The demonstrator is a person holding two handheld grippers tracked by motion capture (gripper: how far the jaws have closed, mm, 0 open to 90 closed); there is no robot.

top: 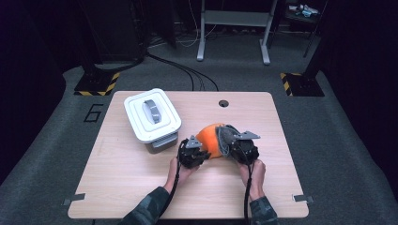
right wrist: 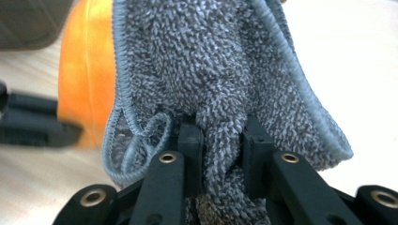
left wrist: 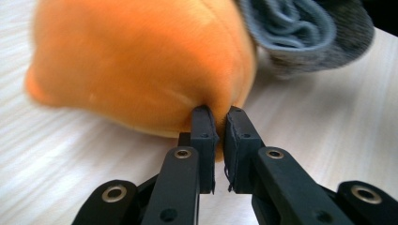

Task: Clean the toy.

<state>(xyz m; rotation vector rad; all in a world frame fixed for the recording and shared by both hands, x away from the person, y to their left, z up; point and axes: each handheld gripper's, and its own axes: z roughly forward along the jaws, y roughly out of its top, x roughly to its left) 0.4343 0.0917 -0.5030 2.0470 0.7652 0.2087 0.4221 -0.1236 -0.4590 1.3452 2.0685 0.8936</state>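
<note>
One orange plush (left wrist: 141,65) is pinched by the nearly closed left gripper (left wrist: 220,123); one grey towel (right wrist: 220,75) is clamped between the right gripper (right wrist: 220,140)'s jaws.

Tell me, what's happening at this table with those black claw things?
A person holds a gripper in each hand. The left gripper pinches the edge of a soft orange item, while the right gripper is clamped on a grey towel lying against it. A closed white lidded box sits to the left on the wooden table.
</note>
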